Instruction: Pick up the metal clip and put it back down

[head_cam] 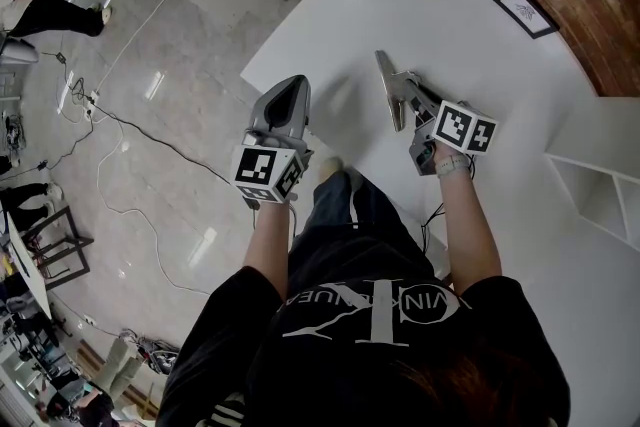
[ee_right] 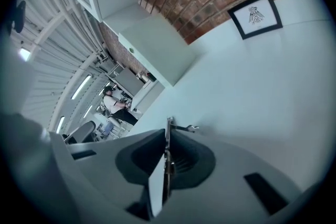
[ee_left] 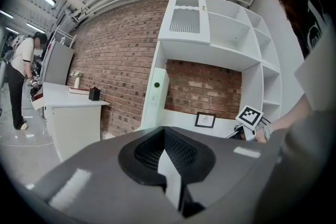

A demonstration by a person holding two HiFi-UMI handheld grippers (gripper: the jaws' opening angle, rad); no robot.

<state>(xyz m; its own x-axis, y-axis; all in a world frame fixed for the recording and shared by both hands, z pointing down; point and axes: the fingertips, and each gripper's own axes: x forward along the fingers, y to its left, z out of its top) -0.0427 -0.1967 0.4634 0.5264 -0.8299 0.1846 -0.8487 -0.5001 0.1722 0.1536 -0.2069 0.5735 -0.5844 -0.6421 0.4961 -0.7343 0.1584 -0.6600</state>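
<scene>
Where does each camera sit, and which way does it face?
Head view: on the person's head, facing steeply down at torso, arms, left gripper, right gripper, white table.
Left gripper view: rides that gripper, faces along its shut, empty jaws toward brick wall; the right hand shows.
Right gripper view: rides that gripper, faces across the table along jaws shut on the metal clip; no body clearly shows.
All show the framed picture.

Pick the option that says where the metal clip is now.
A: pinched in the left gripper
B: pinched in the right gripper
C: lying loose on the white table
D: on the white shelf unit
B: the right gripper view shows the metal clip clamped edge-on between the fingers of the right gripper, while the left gripper is shut on nothing.
</scene>
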